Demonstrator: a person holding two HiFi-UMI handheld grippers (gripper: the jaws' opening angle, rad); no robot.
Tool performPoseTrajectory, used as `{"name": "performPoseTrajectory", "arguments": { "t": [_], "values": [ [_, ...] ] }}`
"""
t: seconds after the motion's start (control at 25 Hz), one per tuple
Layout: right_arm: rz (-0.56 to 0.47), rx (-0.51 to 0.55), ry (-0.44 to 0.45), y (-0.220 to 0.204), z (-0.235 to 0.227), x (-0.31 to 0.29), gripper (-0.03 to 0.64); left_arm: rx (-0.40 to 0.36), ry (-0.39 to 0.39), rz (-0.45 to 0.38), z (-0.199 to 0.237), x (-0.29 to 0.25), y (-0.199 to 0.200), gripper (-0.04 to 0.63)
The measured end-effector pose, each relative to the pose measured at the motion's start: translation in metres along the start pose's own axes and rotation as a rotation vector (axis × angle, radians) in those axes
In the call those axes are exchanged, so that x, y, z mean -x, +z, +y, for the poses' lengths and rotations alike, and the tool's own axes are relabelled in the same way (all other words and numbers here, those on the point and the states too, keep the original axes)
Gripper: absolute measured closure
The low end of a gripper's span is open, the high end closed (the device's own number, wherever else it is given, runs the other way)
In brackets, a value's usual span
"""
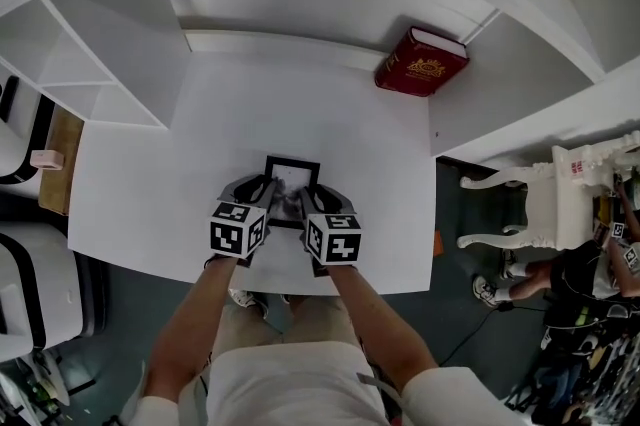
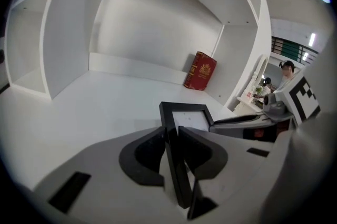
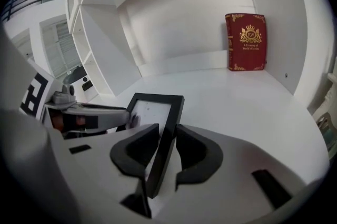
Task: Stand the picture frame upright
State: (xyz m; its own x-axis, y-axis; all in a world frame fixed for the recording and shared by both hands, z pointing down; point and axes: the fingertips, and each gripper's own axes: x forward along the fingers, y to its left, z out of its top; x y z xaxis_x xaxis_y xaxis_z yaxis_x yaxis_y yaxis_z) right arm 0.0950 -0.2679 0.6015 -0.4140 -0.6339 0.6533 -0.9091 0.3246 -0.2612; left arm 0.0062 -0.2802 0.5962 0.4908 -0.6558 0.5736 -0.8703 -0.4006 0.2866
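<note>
**Left claw** (image 2: 169,131): clenched on the left rail of the picture frame (image 2: 185,108), with a pad pressing on either side of the black edge. The frame sits between my two claws on the white table (image 1: 300,104), its far rail just ahead of my tips. I cannot tell whether it has left the surface.

**Right claw** (image 3: 167,131): clamped the same way on the right rail.

**Step in hand, as I judge it:** tipping the frame up.
- Raise both claws together and at the same rate, so the frame does not twist.
- Pivot on one edge.
- Confirm that the frame stands before I let go. No rear prop is visible.

**Views:**
- The head view shows my claws side by side covering the frame's near half, but it does not show pad contact.
- Each claw view shows that contact, with the opposite claw across the glass.
- A red book (image 3: 246,41) stands upright well ahead of my right claw. Its cover reads clearly only in the right claw view.
</note>
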Motion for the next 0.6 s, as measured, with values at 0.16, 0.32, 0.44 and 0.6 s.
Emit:
{"name": "performPoseTrajectory", "arguments": {
  "t": [0.16,0.32,0.44,0.6],
  "values": [
    [-0.108,0.038,-0.003,0.029,-0.008,-0.008,0.518,-0.08,-0.008,-0.101,0.005,-0.011,0.03,0.506],
    [-0.2,0.067,-0.013,0.053,-0.019,-0.017,0.517,-0.137,-0.026,-0.186,0.006,-0.021,0.054,0.505],
    [-0.259,0.075,-0.01,0.07,-0.027,-0.024,0.514,-0.191,-0.048,-0.229,0.006,-0.029,0.07,0.505],
    [-0.321,0.109,-0.014,0.091,-0.035,-0.035,0.508,-0.266,-0.048,-0.278,0.011,-0.043,0.093,0.505]
  ]
}}
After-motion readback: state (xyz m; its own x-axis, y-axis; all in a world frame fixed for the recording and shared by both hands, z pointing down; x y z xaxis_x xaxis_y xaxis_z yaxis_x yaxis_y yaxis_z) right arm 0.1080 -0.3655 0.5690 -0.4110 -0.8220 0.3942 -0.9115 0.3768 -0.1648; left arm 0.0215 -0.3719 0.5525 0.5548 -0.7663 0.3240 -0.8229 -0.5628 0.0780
